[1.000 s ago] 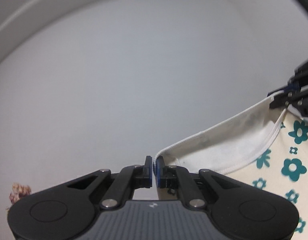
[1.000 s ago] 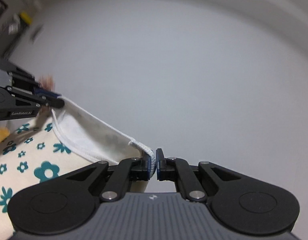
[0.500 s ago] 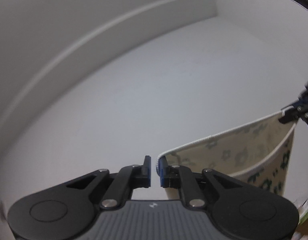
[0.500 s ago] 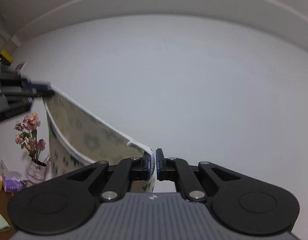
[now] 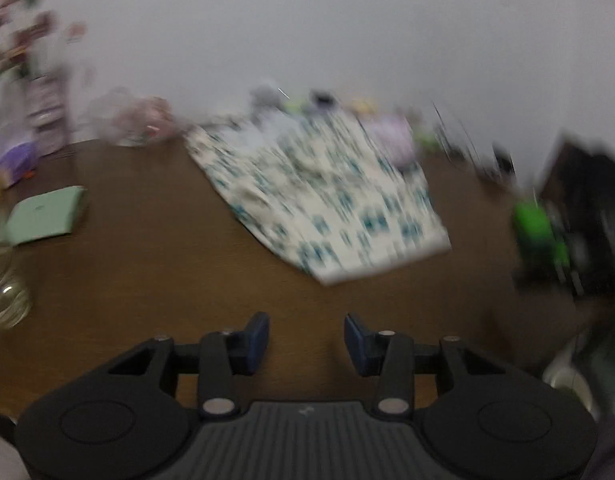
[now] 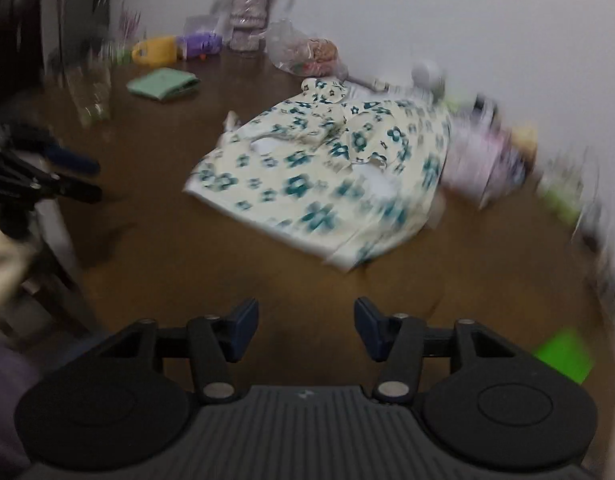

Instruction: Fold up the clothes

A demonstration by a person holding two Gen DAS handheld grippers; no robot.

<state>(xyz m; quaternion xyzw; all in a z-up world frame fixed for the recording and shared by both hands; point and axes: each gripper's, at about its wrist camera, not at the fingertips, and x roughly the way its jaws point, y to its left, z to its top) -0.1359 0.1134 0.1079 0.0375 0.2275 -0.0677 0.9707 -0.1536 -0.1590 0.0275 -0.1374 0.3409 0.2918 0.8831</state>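
The flowery cloth lies spread on the brown table, at twelve o'clock from both tongs. The left tongs and right tongs gape wide, holding nothing. It looks unfolded, though the blur hides much; the folding seems left to do.

I count one flower-print garment on the one brown table, and two grippers in my feeds, the left gripper and the right gripper, each with two fingers spread apart. Around the cloth I make out one green folded cloth, one vase of flowers, one yellow container, one clear plastic bag and one glass jar. The heap of small things along the wall on the right is too blurred for me to count.
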